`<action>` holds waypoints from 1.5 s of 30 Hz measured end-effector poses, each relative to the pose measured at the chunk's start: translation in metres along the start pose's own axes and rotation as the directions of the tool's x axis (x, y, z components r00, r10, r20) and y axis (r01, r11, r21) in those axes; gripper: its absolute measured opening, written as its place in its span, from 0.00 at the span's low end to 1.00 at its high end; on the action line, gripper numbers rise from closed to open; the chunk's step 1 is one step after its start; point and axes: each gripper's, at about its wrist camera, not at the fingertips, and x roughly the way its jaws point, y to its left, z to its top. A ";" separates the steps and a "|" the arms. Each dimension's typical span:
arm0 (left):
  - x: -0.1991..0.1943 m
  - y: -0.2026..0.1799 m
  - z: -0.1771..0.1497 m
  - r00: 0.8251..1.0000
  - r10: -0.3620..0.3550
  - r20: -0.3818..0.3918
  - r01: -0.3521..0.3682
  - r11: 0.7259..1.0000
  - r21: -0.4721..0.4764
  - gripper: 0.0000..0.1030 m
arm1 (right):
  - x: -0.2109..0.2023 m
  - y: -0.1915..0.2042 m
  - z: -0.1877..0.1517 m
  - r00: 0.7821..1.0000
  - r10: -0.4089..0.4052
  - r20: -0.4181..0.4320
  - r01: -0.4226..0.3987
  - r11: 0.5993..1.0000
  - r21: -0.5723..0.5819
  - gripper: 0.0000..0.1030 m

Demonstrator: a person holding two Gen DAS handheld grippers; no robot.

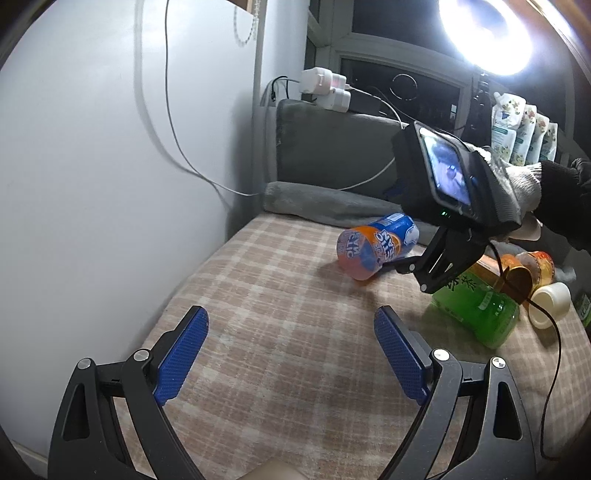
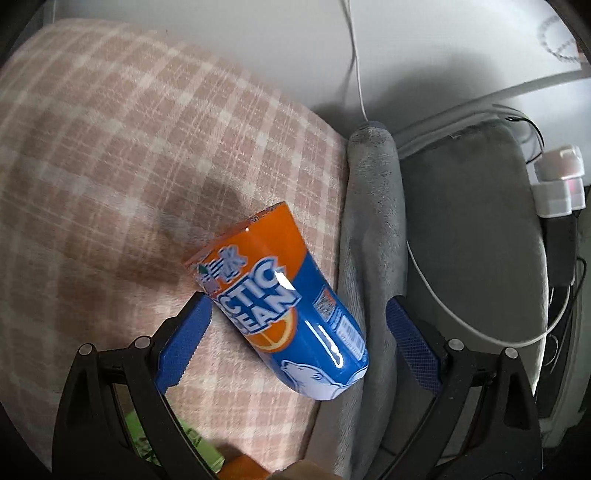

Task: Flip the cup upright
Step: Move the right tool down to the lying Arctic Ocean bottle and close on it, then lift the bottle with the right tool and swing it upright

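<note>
Pink-and-cream plaid bedding [image 1: 280,332] covers the bed I am working over, with a white wall [image 1: 92,166] along one side and a bright ring lamp [image 1: 487,33] glaring from the upper corner. At the head of the bed a folded grey blanket [image 1: 314,203] lies in front of a grey cushion [image 1: 332,147], and white chargers [image 1: 325,86] with trailing cables sit on the ledge above.

The cup [image 1: 376,245] lies on its side on the plaid, close to the grey blanket. It is orange and blue with white lettering and a polar bear near its closed blue end; its open mouth faces my left wrist camera.

My left tool [image 1: 291,345] hangs over bare bedding, its blue pads spread wide apart with nothing between them, well short of the cup.

My right tool [image 2: 299,328] has its jaws wide open and set either side of the cup [image 2: 280,295]. In the right wrist view the left-hand pad [image 2: 184,339] sits just beside the cup's wall, though I cannot tell whether it touches; the other pad [image 2: 410,347] is over the grey blanket, clear of the cup. Nothing is gripped.

From the left wrist view my right hand in a pale glove [image 1: 524,184] holds that tool, with a small lit screen [image 1: 448,170] on its back. Near it lie a green bottle [image 1: 476,310], an amber bottle [image 1: 535,266] and a white cap [image 1: 550,304].
</note>
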 end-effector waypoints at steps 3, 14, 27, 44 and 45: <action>0.001 -0.001 -0.001 1.000 0.002 -0.004 -0.002 1.000 0.001 0.89 | 0.011 -0.003 0.000 1.000 -0.001 -0.006 0.001 1.000 -0.018 0.93; 0.004 -0.002 -0.001 1.000 0.005 -0.007 -0.005 1.000 0.000 0.89 | 0.040 -0.006 0.004 0.998 -0.055 -0.025 0.054 0.998 -0.033 0.73; -0.005 0.000 -0.005 1.000 0.010 0.013 -0.010 1.000 -0.002 0.89 | -0.019 -0.052 0.006 0.991 -0.009 0.134 -0.030 0.958 0.286 0.62; -0.050 -0.009 -0.012 0.996 -0.048 0.076 0.046 0.999 0.023 0.89 | -0.146 -0.017 -0.051 0.933 0.120 0.340 -0.324 0.693 0.644 0.62; -0.053 -0.010 -0.013 0.996 -0.057 0.075 0.056 0.998 0.027 0.89 | -0.152 -0.012 -0.058 0.931 0.125 0.344 -0.337 0.662 0.670 0.62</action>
